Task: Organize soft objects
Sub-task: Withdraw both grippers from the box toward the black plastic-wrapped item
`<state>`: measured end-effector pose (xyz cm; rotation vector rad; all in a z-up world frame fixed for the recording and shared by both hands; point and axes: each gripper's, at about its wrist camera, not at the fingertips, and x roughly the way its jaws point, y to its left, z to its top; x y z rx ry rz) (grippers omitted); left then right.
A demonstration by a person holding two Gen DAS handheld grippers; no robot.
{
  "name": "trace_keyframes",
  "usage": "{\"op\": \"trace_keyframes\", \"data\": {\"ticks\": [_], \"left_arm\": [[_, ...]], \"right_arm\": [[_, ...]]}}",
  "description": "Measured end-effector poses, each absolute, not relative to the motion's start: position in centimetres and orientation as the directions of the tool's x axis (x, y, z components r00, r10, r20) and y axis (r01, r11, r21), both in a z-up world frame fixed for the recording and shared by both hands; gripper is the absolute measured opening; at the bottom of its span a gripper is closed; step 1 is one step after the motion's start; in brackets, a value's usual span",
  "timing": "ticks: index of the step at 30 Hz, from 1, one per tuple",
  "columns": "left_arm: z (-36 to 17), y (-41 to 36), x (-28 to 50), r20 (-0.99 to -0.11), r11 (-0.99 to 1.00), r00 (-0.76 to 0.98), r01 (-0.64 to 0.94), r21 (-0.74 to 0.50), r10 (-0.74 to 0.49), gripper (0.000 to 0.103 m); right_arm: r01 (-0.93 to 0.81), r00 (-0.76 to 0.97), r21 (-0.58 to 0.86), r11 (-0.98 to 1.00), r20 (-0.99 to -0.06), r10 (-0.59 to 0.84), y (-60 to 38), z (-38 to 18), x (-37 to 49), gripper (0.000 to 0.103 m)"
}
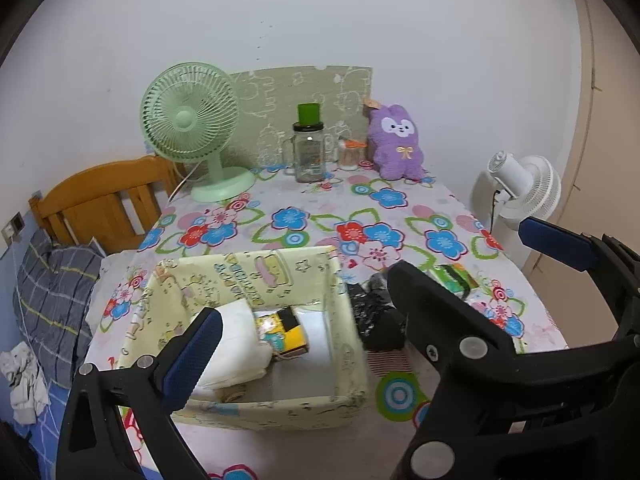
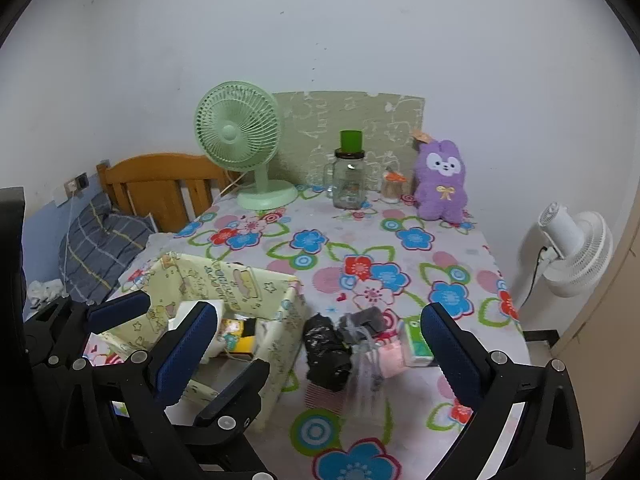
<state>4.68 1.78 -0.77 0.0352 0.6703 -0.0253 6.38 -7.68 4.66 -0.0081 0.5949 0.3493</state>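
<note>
The right gripper (image 2: 316, 344) is wide open and holds nothing; the left gripper (image 1: 304, 332) is wide open too, and empty, its blue pads hanging over the fabric box (image 1: 260, 404) near the desk's front left edge; the box is soft, pale yellow cloth with little drawings; inside lie a folded white cloth (image 1: 236, 344) and a yellow packet (image 1: 284, 332), so I think part of the job is done; just right of the box, on the flowered tablecloth (image 2: 380, 248), a small pile waits: a crinkly black bag (image 2: 324, 352), grey socks (image 2: 364, 324), something pink (image 2: 390, 356) and a green tissue pack (image 2: 416, 340); these look left to put away; at the desk's back edge stand a round green fan (image 2: 240, 136), a glass jar (image 2: 348, 180) with a green lid, and a fluffy purple bunny (image 2: 440, 180), maybe also still to sort.
</note>
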Motion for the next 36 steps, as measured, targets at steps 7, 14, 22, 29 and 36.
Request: {"op": "trace_keyframes", "data": {"ticks": [7,14,22,29,36], "left_arm": [[-0.7,-0.2,4.6,-0.614,0.998,0.789,0.06,0.021,-0.034,0.103],[-0.9,-1.8,4.8,-0.612,0.998,0.79,0.062,0.009,-0.043,0.103],[-1.7,-3.6,5.4,-0.618,0.997,0.784,0.071,-0.014,-0.064,0.103],[-2.5,-4.7,5.8,-0.605,0.998,0.793,0.055,-0.04,-0.069,0.102],[-3.7,-5.8,6.9,-0.627,0.997,0.776,0.061,-0.041,-0.074,0.102]], "right_arm": [[-0.288,0.788,0.089,0.954,-0.544,0.288,-9.8,4.6,5.8,0.103],[-0.26,0.797,0.096,0.961,-0.54,0.269,-11.6,4.4,5.8,0.103],[-0.219,0.804,0.103,0.97,-0.544,0.239,-13.7,3.8,6.0,0.103],[-0.199,0.8,0.108,0.974,-0.556,0.225,-15.3,2.8,6.5,0.103],[-0.181,0.791,0.101,0.978,-0.575,0.206,-16.2,1.6,7.5,0.103]]}}
